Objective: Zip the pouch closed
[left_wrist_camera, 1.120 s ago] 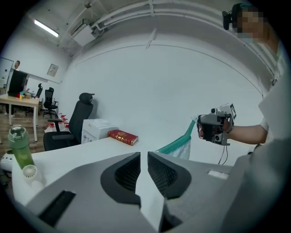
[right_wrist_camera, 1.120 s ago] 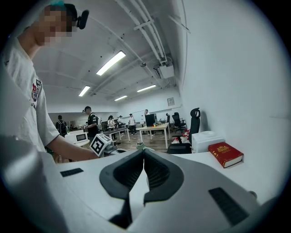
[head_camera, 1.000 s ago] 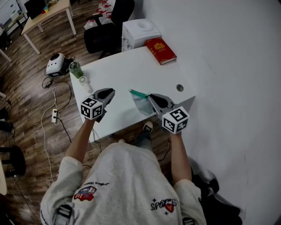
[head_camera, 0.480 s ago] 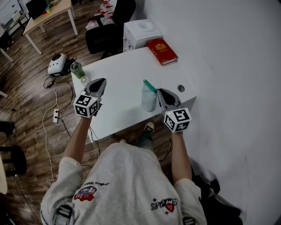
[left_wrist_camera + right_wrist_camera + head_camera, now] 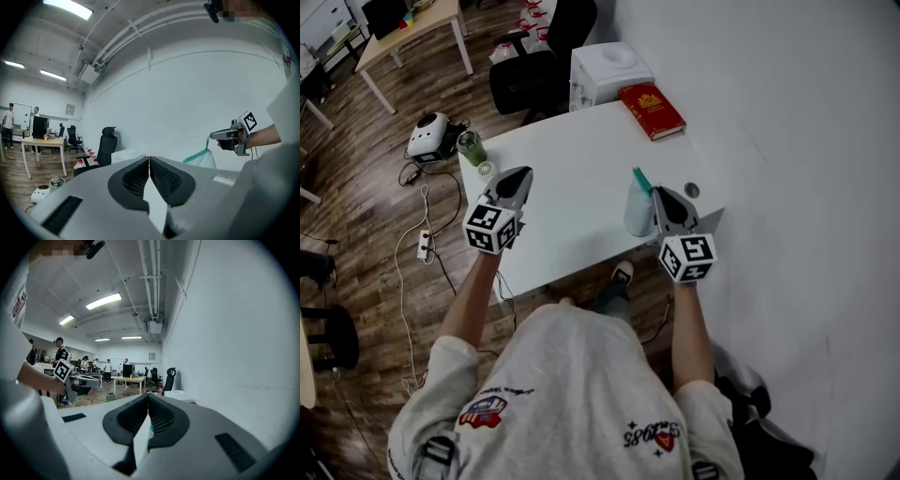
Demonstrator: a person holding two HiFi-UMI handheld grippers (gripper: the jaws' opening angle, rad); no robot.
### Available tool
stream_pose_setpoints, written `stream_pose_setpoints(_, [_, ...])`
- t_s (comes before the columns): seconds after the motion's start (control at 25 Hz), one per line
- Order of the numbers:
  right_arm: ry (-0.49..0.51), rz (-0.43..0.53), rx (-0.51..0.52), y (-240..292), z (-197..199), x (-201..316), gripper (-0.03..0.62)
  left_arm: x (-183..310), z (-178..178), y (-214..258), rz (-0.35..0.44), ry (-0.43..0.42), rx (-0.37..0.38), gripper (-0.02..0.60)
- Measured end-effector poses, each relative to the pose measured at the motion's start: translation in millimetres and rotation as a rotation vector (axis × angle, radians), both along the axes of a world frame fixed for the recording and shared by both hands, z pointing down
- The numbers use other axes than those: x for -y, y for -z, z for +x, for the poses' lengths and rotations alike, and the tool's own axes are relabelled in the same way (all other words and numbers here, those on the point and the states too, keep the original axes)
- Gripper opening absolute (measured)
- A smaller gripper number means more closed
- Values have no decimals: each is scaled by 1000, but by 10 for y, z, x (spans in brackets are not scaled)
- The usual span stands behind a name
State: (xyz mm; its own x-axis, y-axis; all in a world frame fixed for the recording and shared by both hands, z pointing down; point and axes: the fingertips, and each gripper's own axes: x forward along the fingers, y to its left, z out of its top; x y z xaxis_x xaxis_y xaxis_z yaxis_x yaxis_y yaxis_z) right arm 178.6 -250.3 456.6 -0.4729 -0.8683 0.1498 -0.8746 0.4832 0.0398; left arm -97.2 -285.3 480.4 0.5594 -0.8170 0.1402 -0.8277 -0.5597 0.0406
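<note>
A translucent pouch (image 5: 637,212) with a green zip edge hangs over the right part of the white table (image 5: 572,155). My right gripper (image 5: 658,191) is shut on its green top end. In the left gripper view the pouch (image 5: 202,160) dangles below the right gripper (image 5: 212,136). A sliver of green shows between the shut jaws in the right gripper view (image 5: 148,398). My left gripper (image 5: 521,173) is shut and holds nothing, well to the left of the pouch; its jaws meet in its own view (image 5: 149,160). The right gripper view shows it at left (image 5: 99,378).
A red book (image 5: 652,110) and a white box (image 5: 609,73) sit at the table's far end. A cable hole (image 5: 692,190) lies near the right edge. A green jar (image 5: 470,147) and a small white item (image 5: 485,170) stand by the left edge. A black chair (image 5: 548,47) is beyond.
The right gripper has carried the pouch to the right, and it now hangs upright instead of lying spread out. The left gripper has risen and drifted left, away from the pouch.
</note>
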Motion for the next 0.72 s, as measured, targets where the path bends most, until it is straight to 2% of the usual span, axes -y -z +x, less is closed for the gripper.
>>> stream_pose_setpoints(0.72, [31, 0, -44, -43, -49, -28, 9, -59, 53, -182, -36, -28, -3, 11])
